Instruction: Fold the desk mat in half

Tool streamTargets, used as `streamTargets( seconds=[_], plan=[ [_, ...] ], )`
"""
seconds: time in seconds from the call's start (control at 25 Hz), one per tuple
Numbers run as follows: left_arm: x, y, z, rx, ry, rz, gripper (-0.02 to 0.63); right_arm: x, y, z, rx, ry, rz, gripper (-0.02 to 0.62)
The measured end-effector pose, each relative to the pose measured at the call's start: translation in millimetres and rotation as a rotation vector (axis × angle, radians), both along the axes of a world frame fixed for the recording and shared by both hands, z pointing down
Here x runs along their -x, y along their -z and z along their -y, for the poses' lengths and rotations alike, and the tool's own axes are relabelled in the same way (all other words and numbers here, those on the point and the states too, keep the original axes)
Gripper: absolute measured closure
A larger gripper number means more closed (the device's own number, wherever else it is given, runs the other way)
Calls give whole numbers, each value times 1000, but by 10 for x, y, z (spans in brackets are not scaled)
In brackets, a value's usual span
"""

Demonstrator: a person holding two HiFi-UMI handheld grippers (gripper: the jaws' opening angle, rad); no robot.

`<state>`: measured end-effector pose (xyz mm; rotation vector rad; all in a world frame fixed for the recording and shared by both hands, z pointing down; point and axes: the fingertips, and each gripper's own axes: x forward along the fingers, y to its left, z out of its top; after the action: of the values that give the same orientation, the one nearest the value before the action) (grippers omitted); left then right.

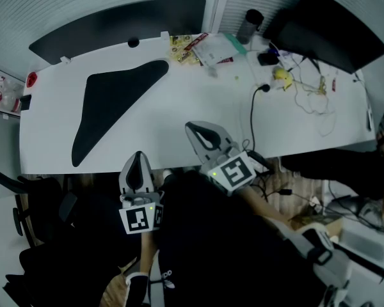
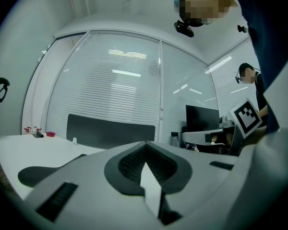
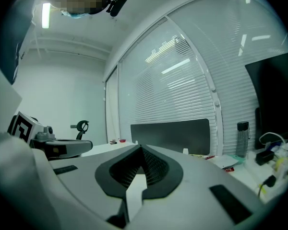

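Observation:
The black desk mat [image 1: 115,104] lies flat on the left half of the white desk [image 1: 198,101], slanting from the near left corner toward the far middle. In the left gripper view it shows as a dark patch [image 2: 38,174] low on the left. My left gripper [image 1: 139,154] hovers at the desk's near edge, just right of the mat's near end, and its jaws meet at the tip [image 2: 145,143] with nothing between them. My right gripper [image 1: 193,127] reaches over the near edge further right, clear of the mat, jaws closed and empty [image 3: 140,147].
A dark partition panel [image 1: 115,24] runs behind the desk. Snack packets and papers [image 1: 198,50], a bottle [image 1: 249,24], a monitor [image 1: 333,27] and tangled cables [image 1: 307,88] crowd the far right. A black office chair [image 1: 38,235] stands at the near left.

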<state>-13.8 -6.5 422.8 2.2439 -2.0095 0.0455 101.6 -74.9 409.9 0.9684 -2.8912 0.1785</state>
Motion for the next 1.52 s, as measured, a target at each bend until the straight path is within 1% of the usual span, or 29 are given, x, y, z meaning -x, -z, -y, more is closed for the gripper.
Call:
streamTargets(
  seconds=[0.12, 0.2, 0.44, 0.56, 0.88, 1.08, 1.36, 1.52],
  plan=[
    [-25, 34, 3, -26, 16, -29, 604, -35, -35, -26, -3, -1, -2, 594],
    [-35, 46, 6, -31, 18, -35, 604, -52, -57, -36, 3, -4, -3, 594],
    [-41, 41, -5, -37, 17, -25, 604, -57, -195, -76, 19, 2, -21, 594],
    [-23, 16, -41, -40, 25, -23, 604, -37, -264, -87, 34, 1, -12, 594],
    [1, -25, -92, -28, 42, -19, 604, 6, -313, -127, 35, 23, -35, 594],
    [36, -17, -98, -34, 55, -17, 604, 38, -292, -117, 24, 27, -34, 594],
    [85, 13, -97, -31, 76, -23, 604, 92, -296, -129, 31, 38, -48, 594],
    [107, 3, -131, -20, 81, -23, 604, 104, -292, -158, 51, 37, -45, 594]
  ],
)
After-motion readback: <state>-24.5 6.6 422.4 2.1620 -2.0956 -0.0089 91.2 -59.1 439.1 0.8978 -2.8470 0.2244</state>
